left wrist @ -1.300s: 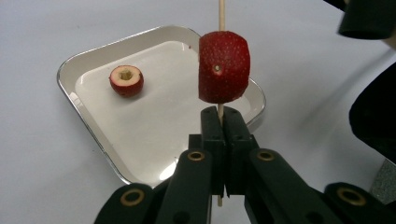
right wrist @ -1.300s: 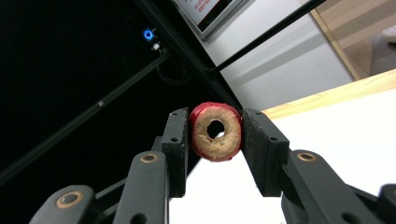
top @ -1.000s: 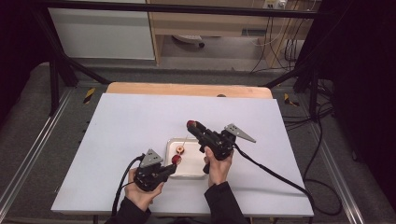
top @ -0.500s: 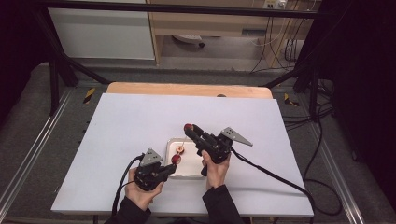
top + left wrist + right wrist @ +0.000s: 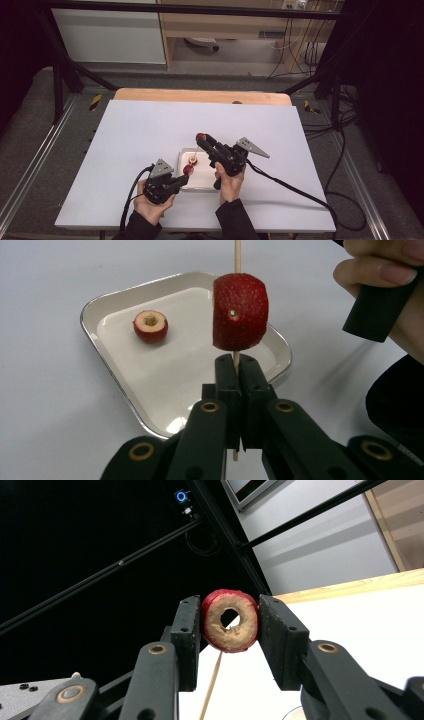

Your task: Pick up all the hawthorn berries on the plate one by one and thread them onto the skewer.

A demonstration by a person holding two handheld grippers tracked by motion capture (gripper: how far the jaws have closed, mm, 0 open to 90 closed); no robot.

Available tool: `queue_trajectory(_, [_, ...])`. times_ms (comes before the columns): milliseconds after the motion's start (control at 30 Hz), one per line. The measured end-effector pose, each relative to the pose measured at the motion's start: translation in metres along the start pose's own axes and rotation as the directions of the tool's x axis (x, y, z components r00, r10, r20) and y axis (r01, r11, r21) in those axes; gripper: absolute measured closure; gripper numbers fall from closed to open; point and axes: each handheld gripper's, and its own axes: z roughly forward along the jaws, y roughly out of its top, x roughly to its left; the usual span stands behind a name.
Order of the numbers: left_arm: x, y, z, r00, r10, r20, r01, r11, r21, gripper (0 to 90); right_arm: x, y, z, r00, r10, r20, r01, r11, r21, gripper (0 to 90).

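White surface (image 5: 125,150) takes up most of the middle of the high view, with dark framing all round and a wooden cabinet across the top.

Just below centre sits the little metal tray (image 5: 204,183), one cored red fruit slice (image 5: 150,326) lying in its upper left corner in the left tool view, probably parked there for later.

My left tool (image 5: 181,178), lower centre-left of the high view, is clenched tight on the wooden skewer (image 5: 237,255) right under the strawberry (image 5: 239,311) already threaded on it. I reckon gripping low keeps the stick steady and upright.

My right tool (image 5: 202,140), just above the tray, is grasping a ring-shaped fruit slice (image 5: 230,620) by its red rim, so the hole stays free. The skewer tip looks close below it, not through yet.
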Motion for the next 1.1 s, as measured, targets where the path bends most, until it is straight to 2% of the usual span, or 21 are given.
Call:
queue_trajectory(167, [-0.001, 0.002, -0.001, 0.9989, -0.047, 0.002, 0.047, 0.9988, -0.016, 88.8, -0.001, -0.006, 0.001, 1.0, -0.002, -0.002, 0.002, 1.0, -0.001, 62.8])
queue_trajectory(233, [-0.005, 0.004, 0.001, 0.9974, -0.072, 0.004, 0.072, 0.9973, -0.014, 88.8, 0.0, -0.009, 0.002, 1.0, -0.005, -0.007, 0.005, 1.0, -0.023, 62.8])
queue_trajectory(367, [-0.012, 0.004, 0.008, 0.9953, -0.096, -0.016, 0.095, 0.9953, -0.015, 88.8, 0.002, -0.017, 0.002, 1.0, 0.007, 0.0, -0.007, 0.998, -0.059, 62.9])
queue_trajectory(467, [-0.015, 0.005, 0.01, 0.9939, -0.106, -0.031, 0.105, 0.994, -0.033, 88.8, 0.004, -0.016, 0.0, 0.9998, 0.02, 0.009, -0.02, 0.997, -0.069, 63.0])
queue_trajectory(567, [-0.017, 0.005, 0.008, 0.9949, -0.082, -0.057, 0.081, 0.9962, -0.032, 88.8, 0.005, -0.012, -0.001, 0.9989, 0.041, 0.023, -0.04, 0.999, -0.034, 63.1])
queue_trajectory(600, [-0.017, 0.006, 0.007, 0.9946, -0.089, -0.054, 0.087, 0.9952, -0.044, 88.8, 0.005, -0.011, -0.002, 0.9982, 0.057, 0.019, -0.056, 0.998, -0.024, 63.1])
queue_trajectory(633, [-0.015, 0.007, 0.005, 0.9943, -0.095, -0.049, 0.093, 0.995, -0.037, 88.8, 0.005, -0.01, -0.001, 0.9977, 0.062, 0.03, -0.061, 0.998, -0.004, 63.1])
queue_trajectory(733, [-0.011, 0.006, 0.007, 0.995, -0.089, -0.046, 0.087, 0.9955, -0.038, 88.8, 0.006, -0.01, -0.002, 0.9969, 0.073, 0.029, -0.073, 0.997, -0.001, 63.2])
queue_trajectory(800, [-0.013, 0.005, 0.012, 0.9954, -0.085, -0.043, 0.083, 0.9957, -0.04, 88.8, 0.006, -0.01, -0.002, 0.9957, 0.087, 0.031, -0.087, 0.996, 0.013, 63.2])
queue_trajectory(900, [-0.015, 0.004, 0.014, 0.9953, -0.081, -0.053, 0.078, 0.9955, -0.054, 88.9, 0.005, -0.01, -0.002, 0.9943, 0.09, 0.058, -0.092, 0.995, 0.032, 63.4])
queue_trajectory(967, [-0.016, 0.005, 0.013, 0.9942, -0.102, -0.032, 0.1, 0.9928, -0.066, 88.9, 0.004, -0.007, -0.002, 0.9913, 0.115, 0.064, -0.117, 0.993, 0.028, 63.5])
queue_trajectory(1033, [-0.021, 0.007, 0.013, 0.9949, -0.086, -0.051, 0.083, 0.9945, -0.063, 88.9, 0.004, -0.007, -0.002, 0.9863, 0.152, 0.063, -0.154, 0.988, 0.018, 63.6])
queue_trajectory(1100, [-0.019, 0.007, 0.017, 0.9934, -0.109, -0.036, 0.107, 0.9928, -0.055, 89.0, 0.006, -0.008, -0.003, 0.9863, 0.146, 0.076, -0.148, 0.989, 0.021, 63.7])
